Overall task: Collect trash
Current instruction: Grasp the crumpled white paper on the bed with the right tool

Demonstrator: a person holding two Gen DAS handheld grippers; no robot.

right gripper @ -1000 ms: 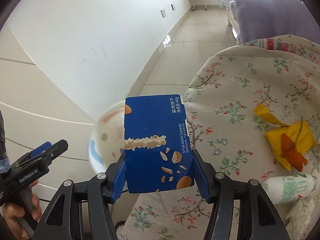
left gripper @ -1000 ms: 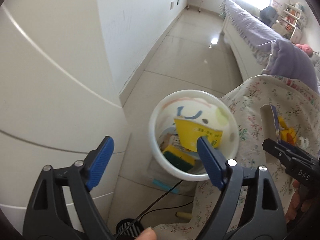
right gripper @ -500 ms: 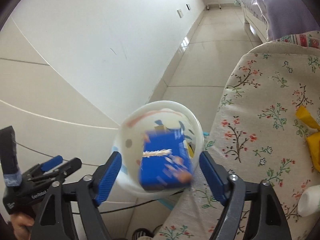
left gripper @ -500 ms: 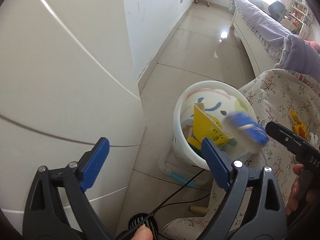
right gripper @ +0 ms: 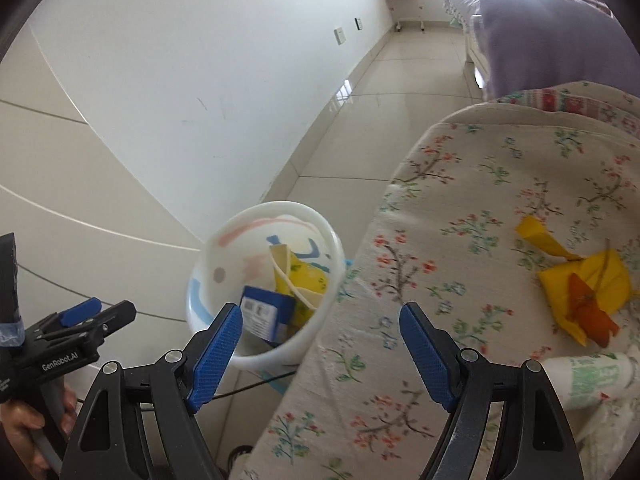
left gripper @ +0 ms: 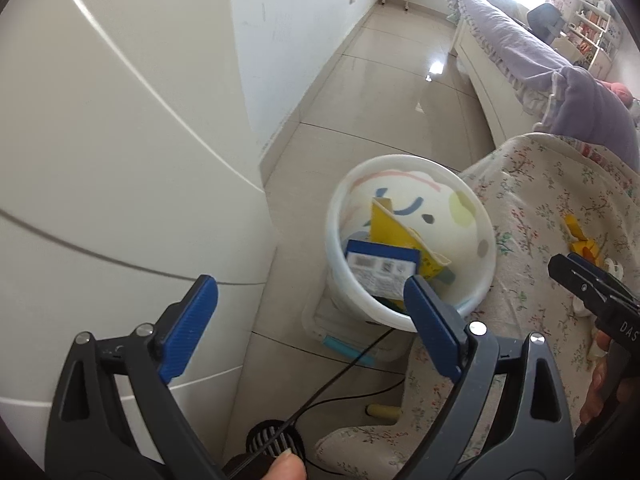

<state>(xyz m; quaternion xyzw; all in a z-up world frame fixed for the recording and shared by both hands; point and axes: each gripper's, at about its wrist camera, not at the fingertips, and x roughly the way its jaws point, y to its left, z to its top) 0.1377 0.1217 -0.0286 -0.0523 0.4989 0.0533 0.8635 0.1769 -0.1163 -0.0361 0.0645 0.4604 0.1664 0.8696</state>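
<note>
Trash is lying in two places here: some is already sitting inside the white bin (left gripper: 410, 240), and more is waiting on the flowered surface (left gripper: 560, 200). In the left wrist view, the left gripper (left gripper: 312, 320) is hanging over the floor beside the bin with its jaws standing wide apart and nothing between them. A blue box (left gripper: 380, 270) and a yellow carton (left gripper: 396, 232) are resting in the bin, just ahead of this gripper's right-hand pad. The yellow wrapper (left gripper: 580, 240) is showing only as a small patch far to the right, beyond the right gripper (left gripper: 588, 284), which is intruding from that edge.

In the right wrist view, the right gripper (right gripper: 320, 336) is pointing down at the near edge of the flowered surface (right gripper: 460, 240), jaws spread and holding nothing. The bin (right gripper: 224, 240) is sitting low to its left, off the surface's edge, with the blue box (right gripper: 266, 314) inside. The yellow wrapper (right gripper: 580, 292), with an orange scrap on top, is lying ahead and to the right of this gripper, its long axis running roughly diagonally from upper left to lower right. A white bottle (right gripper: 588, 376) is lying on its side just below it. Both seem clearly nearer the right gripper, so the next pick likely belongs to it, calling for a swing rightward.
</note>
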